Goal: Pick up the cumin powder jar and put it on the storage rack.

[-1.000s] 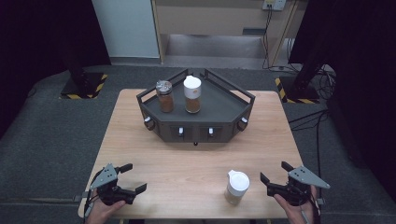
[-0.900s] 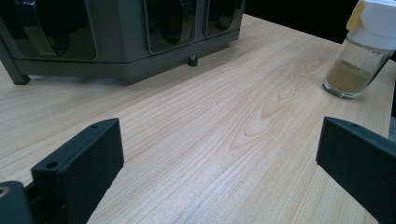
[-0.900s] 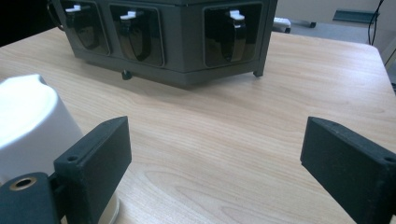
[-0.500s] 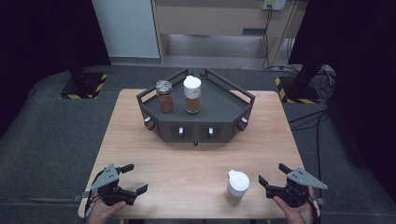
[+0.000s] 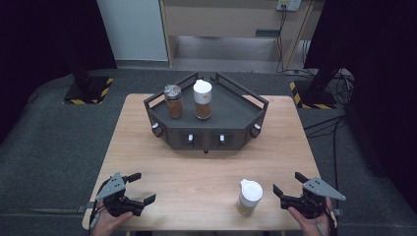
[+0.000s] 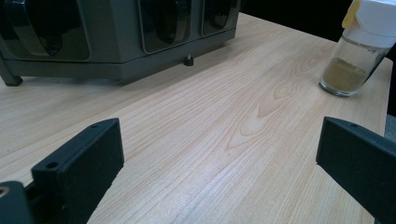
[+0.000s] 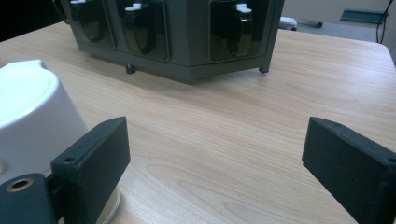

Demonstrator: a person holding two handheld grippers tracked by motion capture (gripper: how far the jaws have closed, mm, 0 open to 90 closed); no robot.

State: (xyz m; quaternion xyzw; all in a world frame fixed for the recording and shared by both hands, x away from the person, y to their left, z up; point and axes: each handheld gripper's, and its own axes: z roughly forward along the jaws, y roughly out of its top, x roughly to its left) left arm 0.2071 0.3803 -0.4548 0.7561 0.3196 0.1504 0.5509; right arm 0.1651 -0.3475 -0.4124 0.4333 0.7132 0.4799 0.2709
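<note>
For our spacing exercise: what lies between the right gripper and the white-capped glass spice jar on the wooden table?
Nothing: in the high view only bare wooden table separates the open right gripper from the white-capped glass spice jar.

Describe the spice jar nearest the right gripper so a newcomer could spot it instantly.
Start at the wooden table; the dark rack stands at its far side holding two jars. The spice jar stands alone on the bare near edge, just left of the open right gripper. Unlike the racked jars, it has a white flip cap and yellowish powder.
</note>
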